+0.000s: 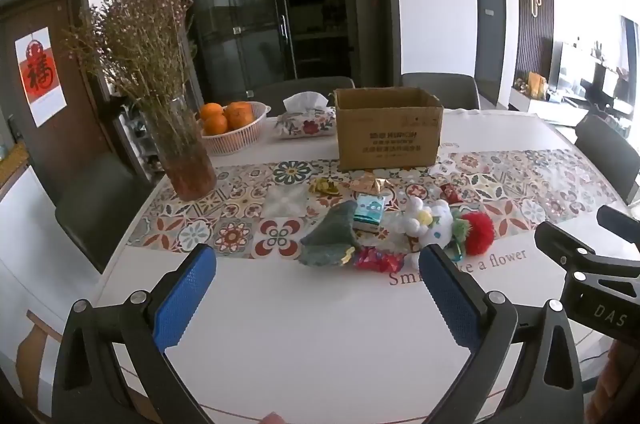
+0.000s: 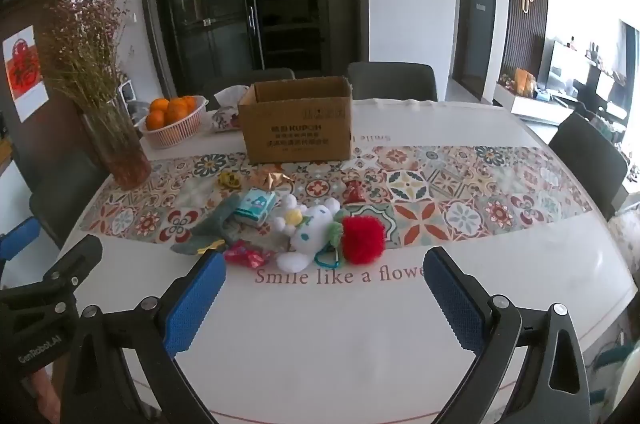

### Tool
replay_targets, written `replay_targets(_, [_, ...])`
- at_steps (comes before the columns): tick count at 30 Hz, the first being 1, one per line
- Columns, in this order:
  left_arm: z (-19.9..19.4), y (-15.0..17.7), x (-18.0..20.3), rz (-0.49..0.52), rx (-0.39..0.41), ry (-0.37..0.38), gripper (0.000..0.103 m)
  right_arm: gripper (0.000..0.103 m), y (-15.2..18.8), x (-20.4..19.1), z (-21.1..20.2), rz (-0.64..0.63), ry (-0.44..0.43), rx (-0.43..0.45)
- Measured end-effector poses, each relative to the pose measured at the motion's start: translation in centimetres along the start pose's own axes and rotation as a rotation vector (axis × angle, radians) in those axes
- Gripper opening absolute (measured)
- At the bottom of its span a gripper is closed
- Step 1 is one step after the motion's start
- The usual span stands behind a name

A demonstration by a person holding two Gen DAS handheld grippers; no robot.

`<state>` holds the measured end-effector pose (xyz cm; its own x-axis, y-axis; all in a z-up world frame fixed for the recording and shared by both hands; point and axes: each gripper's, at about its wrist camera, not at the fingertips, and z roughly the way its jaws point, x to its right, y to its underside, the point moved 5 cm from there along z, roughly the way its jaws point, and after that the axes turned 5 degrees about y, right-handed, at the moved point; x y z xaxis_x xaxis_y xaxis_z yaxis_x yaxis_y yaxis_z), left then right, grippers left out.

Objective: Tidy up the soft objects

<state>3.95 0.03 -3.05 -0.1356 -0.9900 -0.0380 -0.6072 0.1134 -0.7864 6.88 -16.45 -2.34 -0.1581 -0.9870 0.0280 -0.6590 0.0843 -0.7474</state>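
A pile of soft things lies mid-table: a white plush toy [image 1: 430, 220] [image 2: 314, 228], a red pom-pom [image 1: 479, 233] [image 2: 363, 238], a green knitted piece [image 1: 330, 236] [image 2: 212, 228], a small tissue pack [image 1: 369, 212] [image 2: 256, 210] and red wrapped sweets [image 1: 378, 260] [image 2: 246, 256]. An open cardboard box [image 1: 386, 130] [image 2: 298, 122] stands behind them. My left gripper [image 1: 318, 288] is open and empty, just short of the pile. My right gripper [image 2: 324, 294] is open and empty, in front of the plush toy and pom-pom.
A glass vase of dried flowers [image 1: 182, 152] [image 2: 116, 148], a basket of oranges [image 1: 234, 128] [image 2: 174, 122] and a floral tissue box [image 1: 306, 120] stand at the back left. Chairs [image 1: 440, 90] surround the table. Small gold and red wrappers [image 1: 366, 182] lie near the box.
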Motion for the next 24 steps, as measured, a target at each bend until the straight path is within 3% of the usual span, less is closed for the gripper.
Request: replay_targets(24, [-0.45, -0.72, -0.31, 0.008, 0.041, -0.007, 0.103, 0.101, -0.19, -0.65, 0.10, 0.009, -0.009, 0.005])
